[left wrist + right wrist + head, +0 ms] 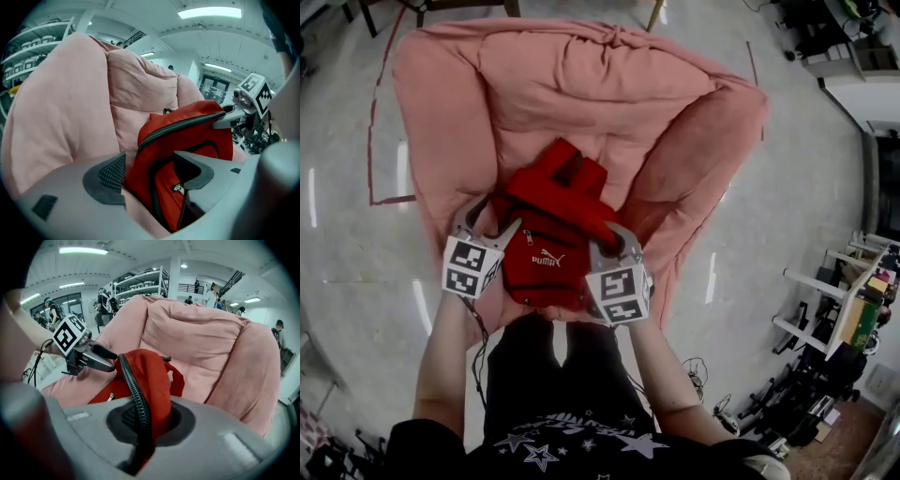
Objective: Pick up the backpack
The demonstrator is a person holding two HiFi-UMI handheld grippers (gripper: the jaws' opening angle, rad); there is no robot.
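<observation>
Pink beanbag chair (581,84) under all items. At left, left tongs (492,223) spread wide, side of red backpack (553,253) between them, unclamped. Centre: red backpack resting on the seat cushion. At right, right tongs (614,242) pinched tight on backpack's zippered edge.

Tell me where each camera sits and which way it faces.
Head view: on the head, looking down at the red backpack on the pink chair; forearms, left gripper, right gripper show.
Left gripper view: on that gripper, facing the backpack between open jaws.
Right gripper view: on that gripper; jaws shut on the backpack.
Shared: each gripper view shows the other.
</observation>
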